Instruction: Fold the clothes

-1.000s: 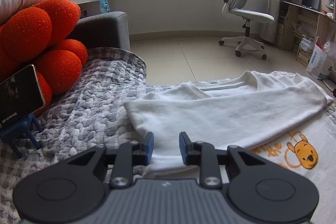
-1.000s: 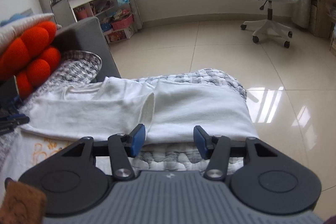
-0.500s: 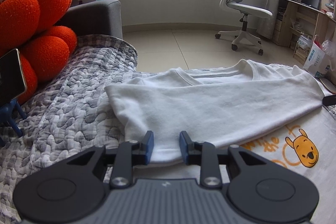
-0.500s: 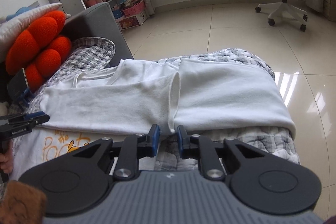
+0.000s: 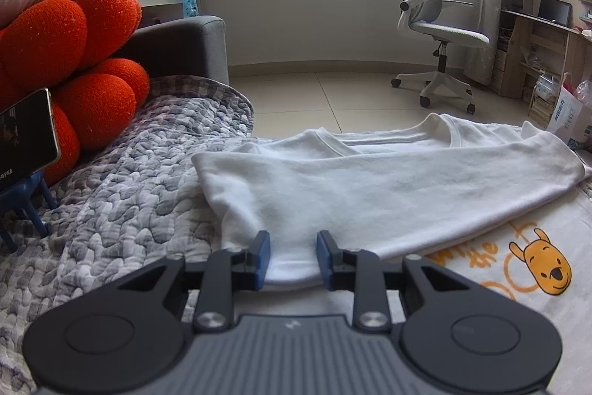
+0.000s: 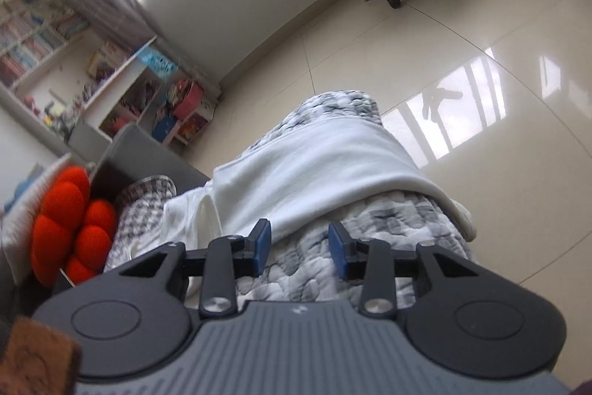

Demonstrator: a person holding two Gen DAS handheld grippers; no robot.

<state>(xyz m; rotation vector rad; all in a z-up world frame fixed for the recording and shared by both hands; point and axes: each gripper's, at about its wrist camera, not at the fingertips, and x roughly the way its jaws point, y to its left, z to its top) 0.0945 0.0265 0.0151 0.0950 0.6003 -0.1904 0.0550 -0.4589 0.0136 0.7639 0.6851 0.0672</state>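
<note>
We find a white shirt (image 5: 370,187), soft and slightly fuzzy, lying flat on a grey-and-white quilted cover (image 5: 122,210) with a pebbled, puffy stitch. One sleeve is folded across the body, and the ribbed neckline lies toward the far edge. The left gripper (image 5: 292,258) has its blue-padded jaws partly apart, straddling the near folded edge of the shirt; the cloth sits between the pads, but we cannot tell whether they pinch it. The right gripper (image 6: 299,245) is tilted, its jaws well apart and holding nothing, above the bare quilt just beside the shirt's draped end. A printed cloth with a yellow cartoon bear (image 5: 547,265) lies under the shirt's near side. A knobbly orange cushion (image 5: 74,62) rests against the grey sofa arm (image 5: 185,47), with a phone (image 5: 26,139) propped on a blue stand before it.
</note>
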